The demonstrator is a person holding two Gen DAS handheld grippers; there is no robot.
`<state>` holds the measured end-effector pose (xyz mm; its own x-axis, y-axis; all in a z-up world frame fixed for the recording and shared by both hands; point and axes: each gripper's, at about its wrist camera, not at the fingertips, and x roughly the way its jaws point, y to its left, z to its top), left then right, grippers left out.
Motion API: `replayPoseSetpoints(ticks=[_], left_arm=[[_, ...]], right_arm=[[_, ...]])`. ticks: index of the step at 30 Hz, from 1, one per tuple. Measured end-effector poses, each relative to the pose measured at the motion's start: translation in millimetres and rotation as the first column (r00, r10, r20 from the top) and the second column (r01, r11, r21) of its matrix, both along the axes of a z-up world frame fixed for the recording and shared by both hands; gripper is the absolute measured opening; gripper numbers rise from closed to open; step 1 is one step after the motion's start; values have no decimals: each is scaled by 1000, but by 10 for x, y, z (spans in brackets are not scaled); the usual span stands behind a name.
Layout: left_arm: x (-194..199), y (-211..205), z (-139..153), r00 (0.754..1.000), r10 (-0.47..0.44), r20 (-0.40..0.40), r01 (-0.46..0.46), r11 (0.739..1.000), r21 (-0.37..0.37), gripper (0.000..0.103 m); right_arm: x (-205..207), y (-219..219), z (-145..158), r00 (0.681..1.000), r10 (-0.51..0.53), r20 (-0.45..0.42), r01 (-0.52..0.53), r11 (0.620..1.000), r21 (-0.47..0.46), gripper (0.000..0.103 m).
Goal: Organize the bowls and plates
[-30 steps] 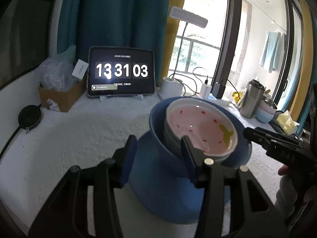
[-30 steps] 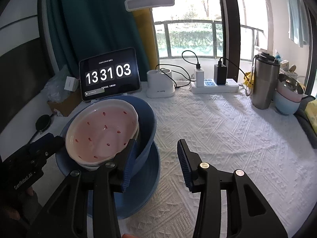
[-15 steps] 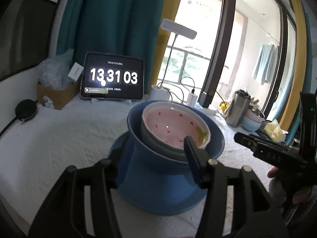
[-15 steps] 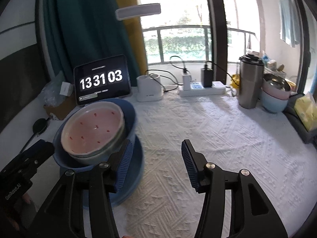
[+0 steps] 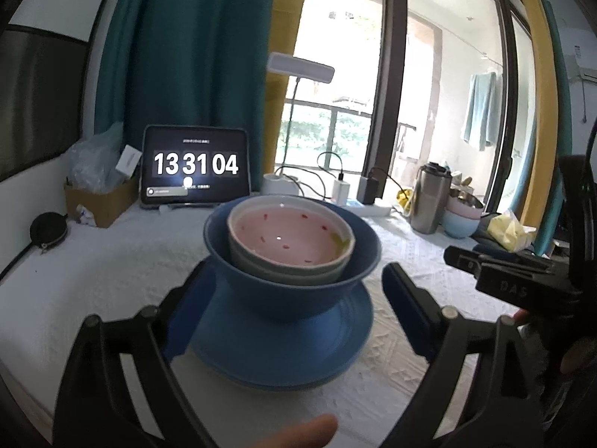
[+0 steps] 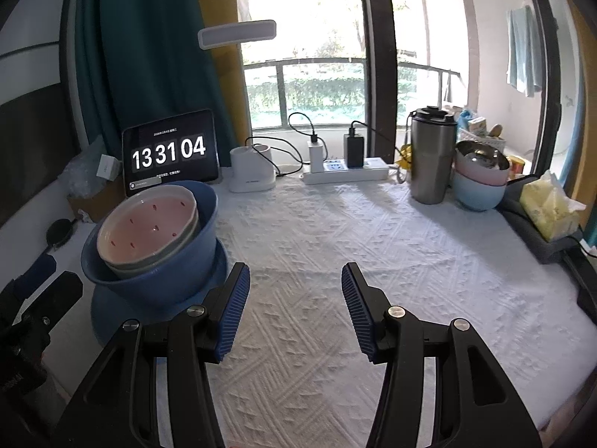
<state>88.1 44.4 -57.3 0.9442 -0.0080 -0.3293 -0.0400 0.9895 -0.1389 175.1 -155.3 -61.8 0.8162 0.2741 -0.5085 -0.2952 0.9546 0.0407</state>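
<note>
White tablecloth (image 6: 335, 231), one blue plate (image 5: 283, 351), two nested bowls (image 5: 291, 250)

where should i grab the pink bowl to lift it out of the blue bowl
Grip the pink bowl by its rim, from above, one finger inside and one outside. It nests deep in the blue bowl, so its sides are walled off; only the rim stands proud. The near-right rim looks most exposed, probably easiest for the open left hand-held gripper.
</note>
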Motion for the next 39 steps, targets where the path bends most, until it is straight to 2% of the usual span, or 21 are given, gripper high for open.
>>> replayPoseSetpoints(ticks=[5, 10, 18, 25, 30, 39], left_arm=[[-69, -106, -2, 1000, -13, 24, 13, 1000, 9, 92], [-205, -220, 17, 997, -12, 82, 10, 1000, 25, 92], [-368, -361, 11, 994, -46, 100, 44, 999, 24, 94], [-510, -458, 27, 990, -52, 129, 47, 998, 37, 95], [-577, -489, 80, 987, -53, 149, 44, 997, 60, 96], [-630, -452, 204, 980, -41, 196, 26, 997, 78, 96]], right_arm=[[-148, -109, 9, 999, -14, 33, 14, 1000, -19, 54], [-271, -183, -1, 998, -27, 59, 29, 999, -38, 54], [-439, -326, -31, 994, -66, 84, 71, 996, -51, 54], [-690, -508, -1, 985, -93, 143, 95, 995, -10, 54], [-793, -615, 14, 986, -91, 141, 89, 996, 25, 54], [-923, -713, 170, 971, -127, 203, 124, 992, 28, 54]])
